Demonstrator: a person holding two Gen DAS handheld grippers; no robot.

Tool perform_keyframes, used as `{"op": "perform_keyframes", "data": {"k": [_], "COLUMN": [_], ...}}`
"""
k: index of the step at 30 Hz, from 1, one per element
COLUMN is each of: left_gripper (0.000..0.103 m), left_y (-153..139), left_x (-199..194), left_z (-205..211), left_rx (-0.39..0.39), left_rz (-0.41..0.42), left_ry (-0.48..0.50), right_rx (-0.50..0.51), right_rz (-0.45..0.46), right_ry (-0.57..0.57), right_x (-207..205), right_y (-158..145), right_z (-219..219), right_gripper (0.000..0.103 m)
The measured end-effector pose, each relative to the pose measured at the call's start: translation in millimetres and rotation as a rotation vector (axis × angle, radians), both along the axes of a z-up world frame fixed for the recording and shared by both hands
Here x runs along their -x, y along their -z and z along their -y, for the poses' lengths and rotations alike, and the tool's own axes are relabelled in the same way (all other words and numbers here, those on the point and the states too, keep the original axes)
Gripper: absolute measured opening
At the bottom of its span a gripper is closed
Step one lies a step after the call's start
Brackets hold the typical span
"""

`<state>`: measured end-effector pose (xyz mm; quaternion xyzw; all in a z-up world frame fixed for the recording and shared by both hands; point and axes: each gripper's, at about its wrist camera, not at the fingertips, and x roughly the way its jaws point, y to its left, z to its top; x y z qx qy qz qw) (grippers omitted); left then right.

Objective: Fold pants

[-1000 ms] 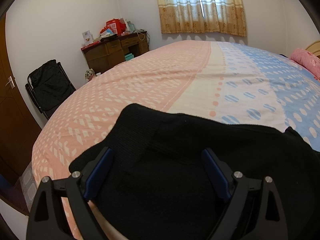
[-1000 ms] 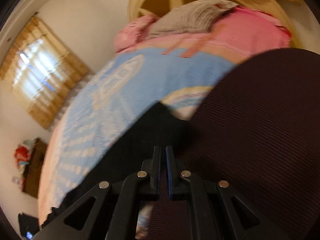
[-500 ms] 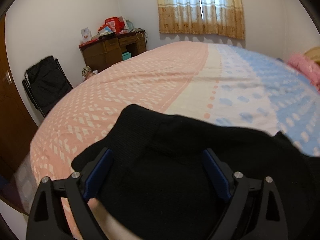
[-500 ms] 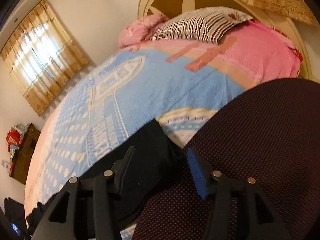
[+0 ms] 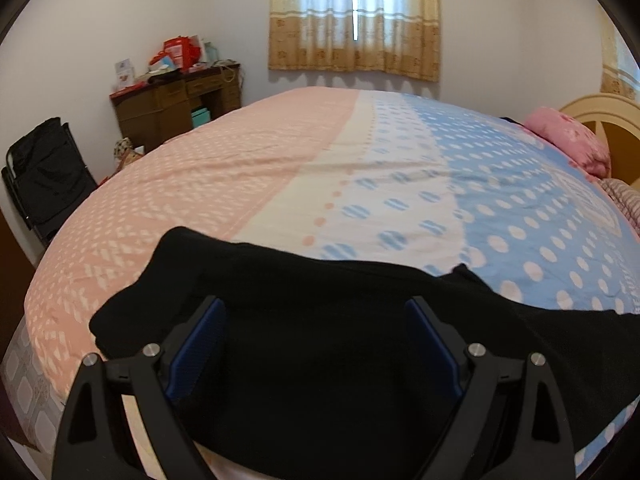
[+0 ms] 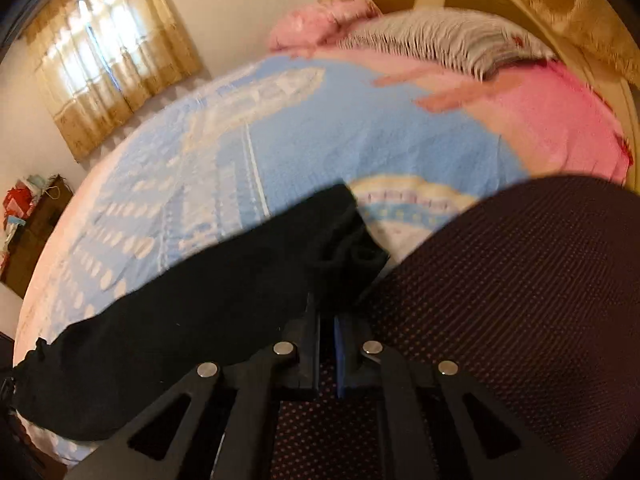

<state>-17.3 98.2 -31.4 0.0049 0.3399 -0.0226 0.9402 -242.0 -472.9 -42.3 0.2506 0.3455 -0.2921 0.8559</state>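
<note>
Lying on the bed (image 5: pixel 280 168), black pants (image 5: pixel 320 340) pass under the spread left gripper (image 5: pixel 316 344).

A wooden desk (image 5: pixel 176 100) with red clutter stands at ten o'clock, curtains (image 5: pixel 354 20) at twelve, a pink pillow (image 5: pixel 568 140) at two, possibly a folding chair (image 5: pixel 44 172) at nine.

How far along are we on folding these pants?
Done: the black pants lie in one long strip along the bed's near edge. In hand: the right gripper has just closed at their bunched end; whether it pinches cloth I cannot tell. The left gripper hovers open over the other end. Left: no crosswise fold shows yet, so the ends probably need bringing together.
</note>
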Motion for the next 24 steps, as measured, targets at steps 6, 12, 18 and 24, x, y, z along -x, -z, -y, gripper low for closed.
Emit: {"op": "perform_keyframes", "data": {"k": [6,12,18,24], "left_gripper": [0.094,0.093,0.093,0.094], "left_y": [-3.6,11.8,17.0,3.9], "left_x": [2.8,3.1,10.6,9.5], "left_z": [0.1,-8.0,-25.4,-45.4], "left_rx": [-0.005,-0.025,-0.075,-0.065], "left_rz": [0.0,-0.06,-0.049,0.004], "left_ry": [0.023,-0.003,-0.037,-0.064], "right_rx": [0.016,-0.024,0.128,0.236], "right_rz": [0.045,0.052,0.07,0.203], "right_ry": [0.033,0.05,0.4,-0.019], "right_x": [30.9,35.5,76.4,11.8], "right_y": [-5.1,13.6,-31.7,-76.8], "right_z": [10.1,10.3,5.3,-79.7], "right_gripper": [0.005,0.013,0.017,0.017]}}
